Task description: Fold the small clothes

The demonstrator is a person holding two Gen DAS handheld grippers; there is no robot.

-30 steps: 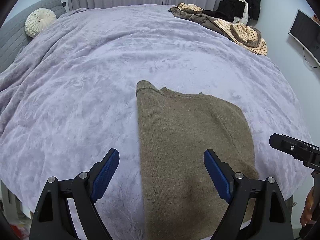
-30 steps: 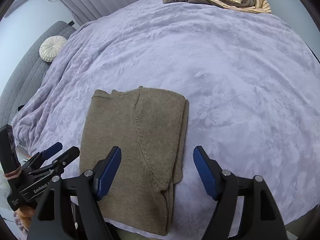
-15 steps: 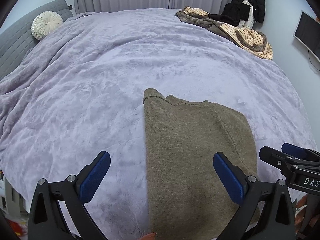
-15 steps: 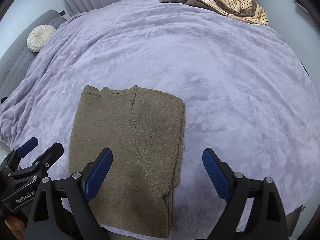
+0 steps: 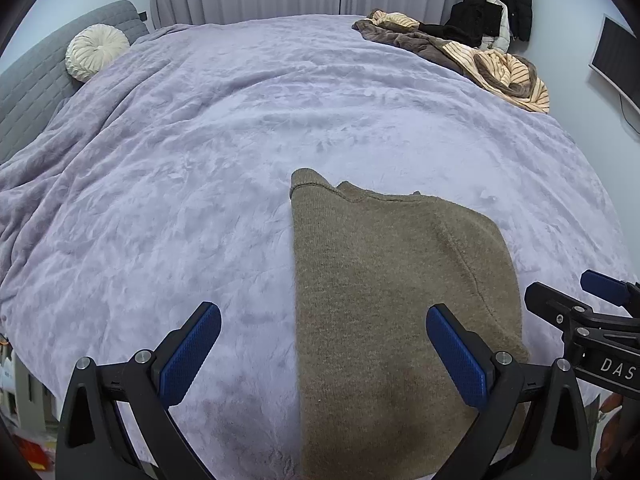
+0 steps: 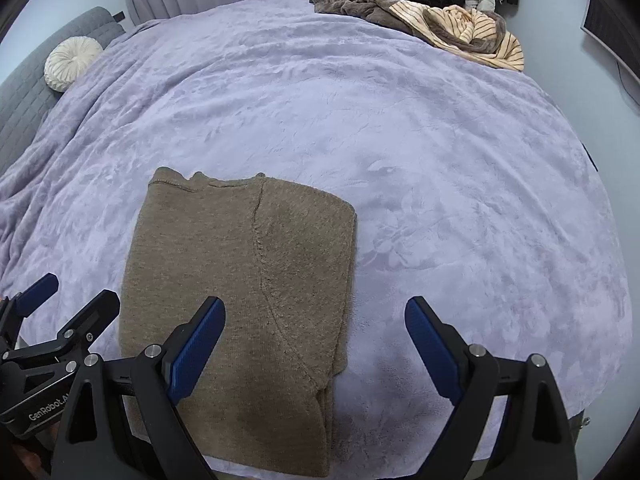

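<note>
Much bare blanket [image 6: 440, 140] beyond sweater [image 6: 240, 280]

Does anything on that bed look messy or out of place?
Only the heap of clothes bunched unfolded at the bed's far corner. The brown sweater lies flat and neatly folded on the lilac blanket.

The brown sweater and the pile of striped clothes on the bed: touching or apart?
Apart. The right wrist view shows the brown sweater near the front edge and the striped clothes at the far corner, with a wide stretch of bare lilac blanket between them.
</note>
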